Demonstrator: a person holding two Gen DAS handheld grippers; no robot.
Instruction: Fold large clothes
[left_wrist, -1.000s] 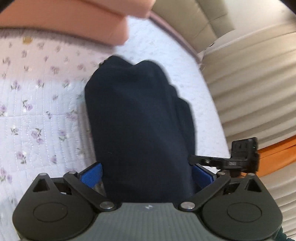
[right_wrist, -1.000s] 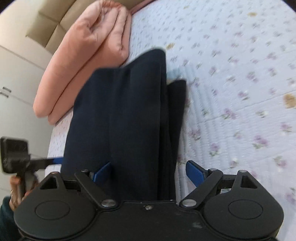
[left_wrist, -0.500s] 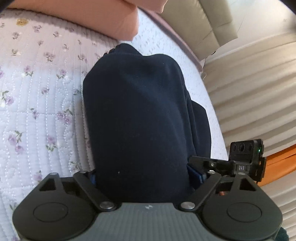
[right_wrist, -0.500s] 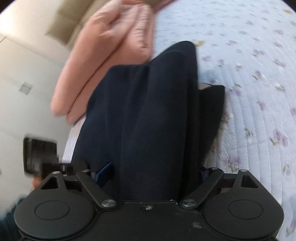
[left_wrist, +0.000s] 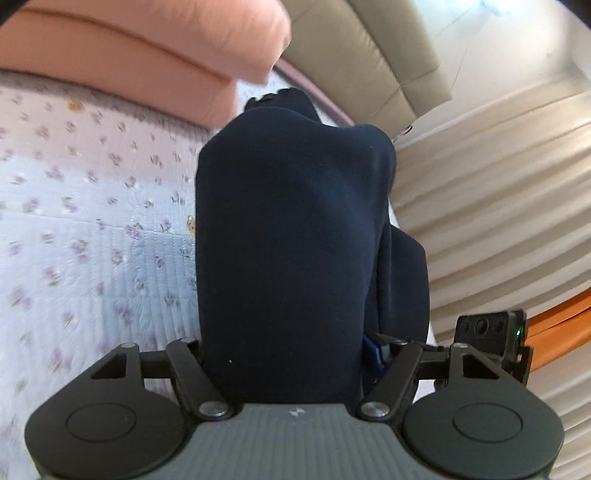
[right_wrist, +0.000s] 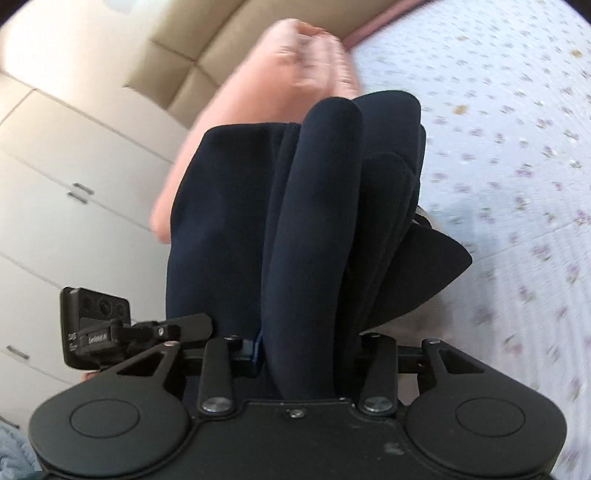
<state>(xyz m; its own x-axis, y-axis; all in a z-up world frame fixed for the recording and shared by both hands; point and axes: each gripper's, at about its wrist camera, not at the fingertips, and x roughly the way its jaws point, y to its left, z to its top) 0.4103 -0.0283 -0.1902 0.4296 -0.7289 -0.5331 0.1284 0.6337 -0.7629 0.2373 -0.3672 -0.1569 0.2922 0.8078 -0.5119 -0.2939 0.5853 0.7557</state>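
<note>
Navy garment (left_wrist: 288, 236) hangs in bunched layers, each gripper, left (left_wrist: 284, 354) and right (right_wrist: 306, 354), clamped on it above the bed (left_wrist: 92, 221); I judge final folds remain.

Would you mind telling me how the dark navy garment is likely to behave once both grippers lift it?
The navy garment is probably floppy: it drapes in soft folds. Its loose corner will likely sag. Layered, it seems fairly heavy for cloth.
</note>
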